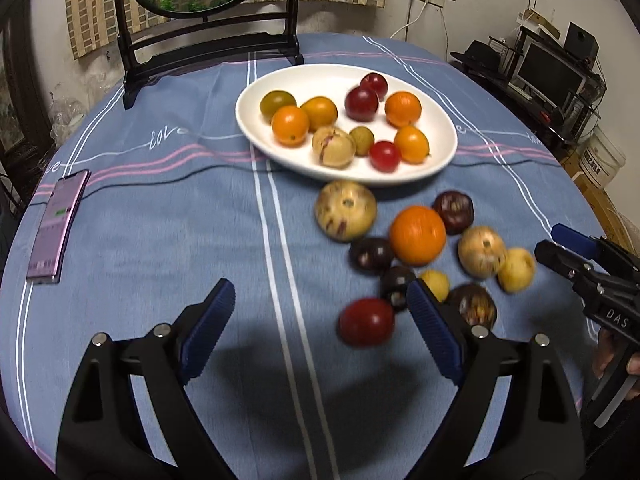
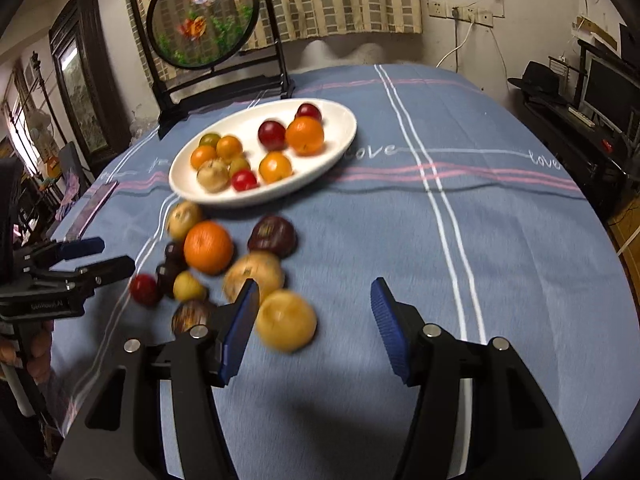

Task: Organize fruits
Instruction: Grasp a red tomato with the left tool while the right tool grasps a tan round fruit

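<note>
A white oval plate (image 1: pixel 256 112) (image 2: pixel 340 136) holds several small fruits: oranges, red plums, a yellow-green one and a striped melon. In front of it a loose pile lies on the blue cloth: a big orange (image 1: pixel 417 234) (image 2: pixel 208 247), a striped yellow melon (image 1: pixel 345 210), dark purple fruits (image 1: pixel 454 207) (image 2: pixel 272 237), a red plum (image 1: pixel 367 322) (image 2: pixel 145 289) and yellow fruits (image 2: pixel 285 319). My left gripper (image 1: pixel 320 308) is open and empty, just left of the red plum. My right gripper (image 2: pixel 314 308) is open, with the yellow fruit by its left finger. Each gripper shows in the other's view: the right one (image 1: pixel 560 246) and the left one (image 2: pixel 106 258).
A phone (image 1: pixel 58 226) lies at the cloth's left edge. A dark wooden stand with a round painted screen (image 1: pixel 208 8) (image 2: pixel 204 20) stands behind the plate. Shelves with monitors (image 1: pixel 552 76) stand right of the table.
</note>
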The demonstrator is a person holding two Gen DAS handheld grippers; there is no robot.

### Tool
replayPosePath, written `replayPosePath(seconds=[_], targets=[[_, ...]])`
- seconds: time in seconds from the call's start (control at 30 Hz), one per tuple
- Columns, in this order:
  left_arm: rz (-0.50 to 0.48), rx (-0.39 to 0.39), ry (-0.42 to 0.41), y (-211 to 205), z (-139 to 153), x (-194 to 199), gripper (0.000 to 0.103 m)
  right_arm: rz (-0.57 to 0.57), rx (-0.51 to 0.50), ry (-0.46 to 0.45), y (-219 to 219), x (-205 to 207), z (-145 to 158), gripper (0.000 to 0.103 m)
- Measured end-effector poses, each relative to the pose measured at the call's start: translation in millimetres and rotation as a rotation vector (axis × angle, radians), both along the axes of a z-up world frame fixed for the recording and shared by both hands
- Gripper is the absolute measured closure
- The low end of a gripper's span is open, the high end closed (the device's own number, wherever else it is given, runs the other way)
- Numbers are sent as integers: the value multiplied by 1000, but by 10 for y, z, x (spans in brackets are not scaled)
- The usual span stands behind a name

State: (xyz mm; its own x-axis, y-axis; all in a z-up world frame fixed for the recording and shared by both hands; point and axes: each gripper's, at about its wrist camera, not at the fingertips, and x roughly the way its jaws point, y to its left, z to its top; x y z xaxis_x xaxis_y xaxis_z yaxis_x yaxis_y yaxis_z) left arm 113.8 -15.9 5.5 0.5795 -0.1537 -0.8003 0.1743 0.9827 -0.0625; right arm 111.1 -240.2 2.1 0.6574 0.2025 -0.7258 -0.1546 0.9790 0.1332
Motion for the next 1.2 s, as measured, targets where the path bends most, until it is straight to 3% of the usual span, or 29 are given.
replayPosePath(seconds=[0.47, 0.63, 0.83, 0.9, 0.97, 1.2], targets=[[-45, 53, 38, -107, -274, -132, 13, 51, -23, -15, 63, -251, -72, 45], [-49, 70, 47, -157, -313, -38, 14, 13, -10, 15, 15, -210, -144, 45], [-51, 39, 66, -174, -367, 68, 31, 6, -37, 17, 39, -215, -165, 45], [-48, 39, 59, -180, -357, 78, 43, -12, -65, 12, 38, -205, -179, 45], [-70, 16, 52, -190, -323, 69, 71, -26, -92, 21, 43, -178, -210, 45], [-73, -2, 62, -161, -309, 38, 71, 10, -123, 61, 143, -115, -265, 45]])
